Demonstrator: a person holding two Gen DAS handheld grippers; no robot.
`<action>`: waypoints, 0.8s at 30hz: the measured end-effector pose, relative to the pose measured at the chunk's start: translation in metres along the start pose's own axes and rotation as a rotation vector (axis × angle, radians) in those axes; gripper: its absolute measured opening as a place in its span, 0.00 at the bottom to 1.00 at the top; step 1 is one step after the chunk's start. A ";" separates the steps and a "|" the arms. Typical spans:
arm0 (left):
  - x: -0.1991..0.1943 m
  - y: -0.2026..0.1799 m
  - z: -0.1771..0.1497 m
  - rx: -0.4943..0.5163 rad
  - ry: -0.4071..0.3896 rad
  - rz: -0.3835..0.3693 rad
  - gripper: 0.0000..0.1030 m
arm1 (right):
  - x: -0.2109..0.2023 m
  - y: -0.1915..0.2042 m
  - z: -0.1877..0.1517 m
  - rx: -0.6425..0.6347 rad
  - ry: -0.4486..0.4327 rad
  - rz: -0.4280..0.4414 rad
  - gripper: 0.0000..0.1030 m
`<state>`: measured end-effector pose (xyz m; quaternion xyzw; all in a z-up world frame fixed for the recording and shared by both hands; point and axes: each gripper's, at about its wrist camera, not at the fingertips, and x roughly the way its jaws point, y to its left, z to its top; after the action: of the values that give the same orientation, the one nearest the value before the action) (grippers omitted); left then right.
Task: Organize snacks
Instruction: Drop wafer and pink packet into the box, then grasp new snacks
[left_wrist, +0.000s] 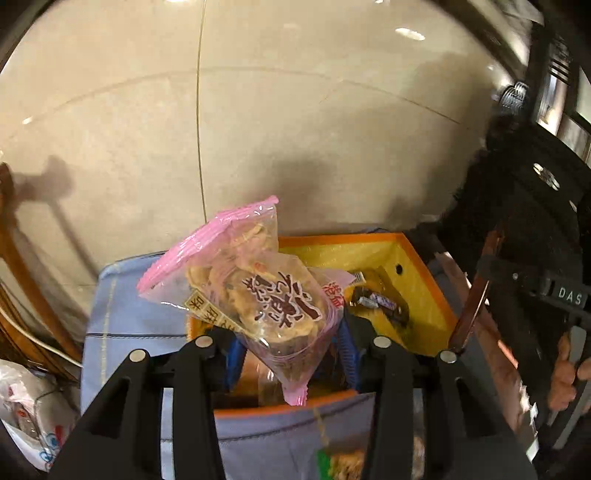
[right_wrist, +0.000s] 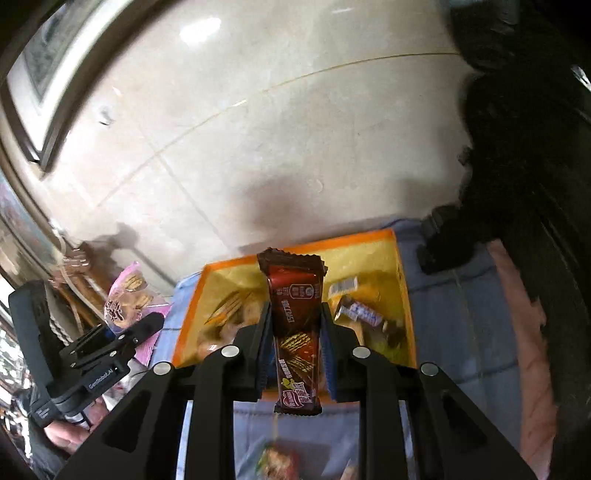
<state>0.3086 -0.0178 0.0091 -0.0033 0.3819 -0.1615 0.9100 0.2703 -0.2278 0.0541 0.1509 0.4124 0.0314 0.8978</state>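
Left gripper (left_wrist: 291, 347) pinches a pink-edged clear bag of crackers (left_wrist: 258, 291) above the orange-rimmed yellow box (left_wrist: 417, 258); right gripper (right_wrist: 293, 347) clamps a dark red chocolate bar (right_wrist: 295, 332) upright, the box's wrapped candies (right_wrist: 356, 310) at two o'clock.

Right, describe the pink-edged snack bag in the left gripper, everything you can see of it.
The snack bag is clear, crinkly plastic with pink sealed edges, printed with large dark red characters and a yellowish label strip. Pale, flat crisp-like pieces show through. It stands tilted, top leaning left, its lower corner pinched in the left hand-held gripper, clear of the orange-rimmed yellow box below and behind it. The right wrist view shows it too, small and blurred.
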 end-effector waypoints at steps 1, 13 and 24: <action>0.009 0.001 0.004 0.003 0.008 0.017 0.42 | 0.007 0.002 0.008 -0.011 0.001 -0.014 0.25; 0.033 -0.036 -0.146 0.204 0.153 -0.019 0.96 | 0.004 -0.015 -0.115 -0.129 0.193 -0.157 0.96; 0.121 -0.078 -0.224 0.437 0.306 -0.172 0.96 | 0.052 -0.035 -0.226 -0.095 0.374 -0.200 0.96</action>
<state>0.2090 -0.1012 -0.2237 0.1848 0.4695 -0.3154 0.8037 0.1329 -0.1960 -0.1331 0.0581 0.5829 -0.0111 0.8104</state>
